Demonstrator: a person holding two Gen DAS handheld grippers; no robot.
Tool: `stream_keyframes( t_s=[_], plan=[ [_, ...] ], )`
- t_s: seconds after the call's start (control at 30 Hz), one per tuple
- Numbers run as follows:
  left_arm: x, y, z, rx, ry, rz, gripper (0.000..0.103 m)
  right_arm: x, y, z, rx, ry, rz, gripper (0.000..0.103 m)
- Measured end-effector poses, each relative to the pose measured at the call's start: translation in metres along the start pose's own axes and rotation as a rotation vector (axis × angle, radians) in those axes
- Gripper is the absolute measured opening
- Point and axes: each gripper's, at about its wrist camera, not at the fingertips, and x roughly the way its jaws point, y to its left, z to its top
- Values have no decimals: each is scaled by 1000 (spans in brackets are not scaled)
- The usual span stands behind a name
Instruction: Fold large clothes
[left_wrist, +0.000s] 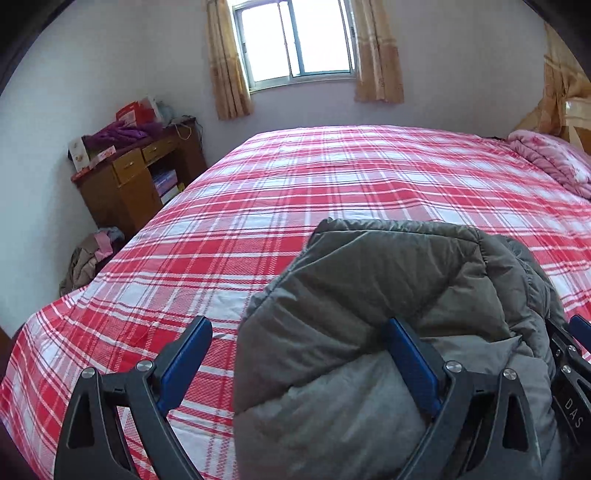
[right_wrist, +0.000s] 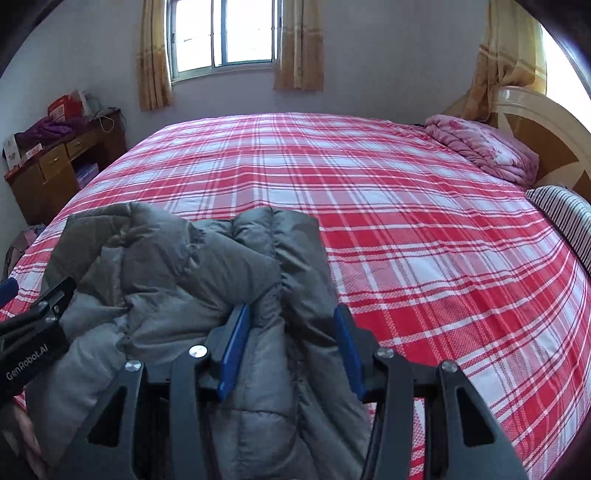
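A grey puffer jacket (left_wrist: 388, 288) lies bunched at the near edge of a bed with a red-and-white plaid sheet (left_wrist: 295, 184). My left gripper (left_wrist: 299, 339) is open wide; the jacket's left part fills the gap and laps over its right finger (left_wrist: 413, 365). In the right wrist view the jacket (right_wrist: 177, 266) lies left of centre on the sheet (right_wrist: 406, 221). My right gripper (right_wrist: 291, 321) has its fingers pressed on a thick fold of the jacket. The left gripper's body (right_wrist: 33, 332) shows at that view's left edge.
A folded pink quilt (right_wrist: 484, 147) and a striped pillow (right_wrist: 565, 214) lie at the bed's right by the headboard (right_wrist: 535, 122). A wooden desk (left_wrist: 136, 177) with clutter stands left of the bed, a pile of clothes (left_wrist: 92, 254) on the floor beside it. A curtained window (left_wrist: 295, 40) is behind.
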Motion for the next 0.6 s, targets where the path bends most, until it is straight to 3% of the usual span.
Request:
stream_keyframes(
  t_s=[0.17,0.4,0.6],
  plan=[
    [6,-25,-3,82,-18,51,95,9,-13,-12,34,1,-2,50],
    [23,-19,-14,24,18,-22,97,20,-16,-24,48,10,6,50],
    [34,-17,-18,-3,46,-41,101,27,-15,-29,56,25,18,50]
  ],
)
